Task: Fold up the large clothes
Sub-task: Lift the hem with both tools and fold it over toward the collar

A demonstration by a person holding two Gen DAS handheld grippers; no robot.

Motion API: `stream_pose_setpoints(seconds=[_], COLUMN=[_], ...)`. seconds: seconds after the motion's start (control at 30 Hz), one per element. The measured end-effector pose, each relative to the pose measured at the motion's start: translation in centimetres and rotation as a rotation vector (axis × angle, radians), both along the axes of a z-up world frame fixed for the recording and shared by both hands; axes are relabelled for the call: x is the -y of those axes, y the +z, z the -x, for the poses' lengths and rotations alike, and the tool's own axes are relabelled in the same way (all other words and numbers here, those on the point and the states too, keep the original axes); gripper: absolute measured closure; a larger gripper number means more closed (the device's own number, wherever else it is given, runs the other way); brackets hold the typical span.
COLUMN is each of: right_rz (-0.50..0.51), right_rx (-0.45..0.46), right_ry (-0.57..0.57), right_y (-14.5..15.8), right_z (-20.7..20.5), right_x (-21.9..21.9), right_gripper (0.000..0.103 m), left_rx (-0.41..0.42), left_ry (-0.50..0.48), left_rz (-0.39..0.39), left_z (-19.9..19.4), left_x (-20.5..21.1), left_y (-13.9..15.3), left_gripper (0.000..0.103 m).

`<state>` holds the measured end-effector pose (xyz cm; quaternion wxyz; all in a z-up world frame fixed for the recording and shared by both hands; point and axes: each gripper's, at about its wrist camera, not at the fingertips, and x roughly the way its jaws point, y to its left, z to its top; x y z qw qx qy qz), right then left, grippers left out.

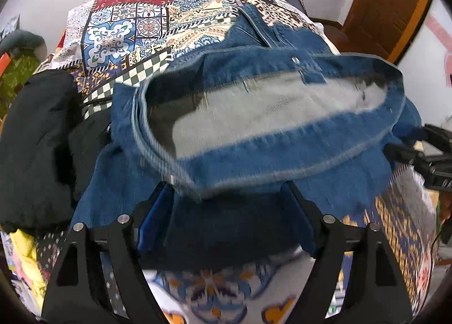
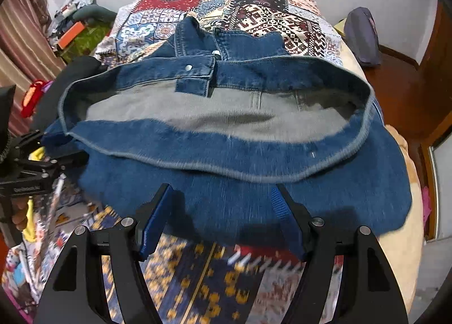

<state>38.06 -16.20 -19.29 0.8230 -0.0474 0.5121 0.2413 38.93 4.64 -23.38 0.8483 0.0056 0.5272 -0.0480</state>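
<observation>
A blue denim garment (image 1: 254, 154) with grey lining and metal snaps lies bunched on a patchwork bedspread (image 1: 135, 30); it also shows in the right wrist view (image 2: 226, 165). My left gripper (image 1: 226, 199) is open, its jaws wide apart over the garment's near hem. My right gripper (image 2: 223, 197) is open too, its jaws straddling the near hem of the denim. The right gripper (image 1: 423, 154) shows at the right edge of the left wrist view, and the left gripper (image 2: 31, 165) at the left edge of the right wrist view.
A black garment (image 1: 36, 149) lies at the left of the denim. A pile of clutter (image 2: 73, 27) sits at the far left. A purple bag (image 2: 361, 38) lies at the bed's right side near a wooden door (image 1: 384, 4). Yellow cloth (image 1: 25, 261) lies at the lower left.
</observation>
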Motion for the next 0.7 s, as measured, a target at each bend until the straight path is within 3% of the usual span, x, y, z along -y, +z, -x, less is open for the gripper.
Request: stream_pose_setpoints(seconds=[0.17,0.23,0.3,0.37,0.47,0.7], right_rz=[0.04,0.072,0.072,0.04,-0.017,-0.002], right_rx=[-0.048,0.02,0.112,0.192,0.223,0.209], right_ry=[0.007,-0.039,-0.102,-0.176,-0.153,-0.029], right_y=[-0.7,1.1,3.5,6.3,8.8,7.6], right_z=[-5.9,-8.4,-10.0,-11.2,-10.8,-6.7], right_x=[-2.0,-2.6,-2.7,-2.3,-2.1,-3.8], right_gripper=[0.036,0.036,0.035,0.035,0.035,0.035], left_rx=[-0.011,0.018,0.099,0.15,0.18,0.17], left_ry=[0.063,0.124,0.188,0.224,0.206,0.087], left_rz=[-0.098,-0.144,-0.159,-0.159,-0.121,-0.147], left_z=[-6.6,-8.8,-10.1,-10.4,-9.8,-5.9], left_x=[-2.0,-3.3,-4.6,-5.4,-5.7,-2.7], left_y=[-0.2,1.3,3.8,5.7,7.4,6.7], left_gripper=[0.024,0.027,0.027,0.027,0.027,0.027])
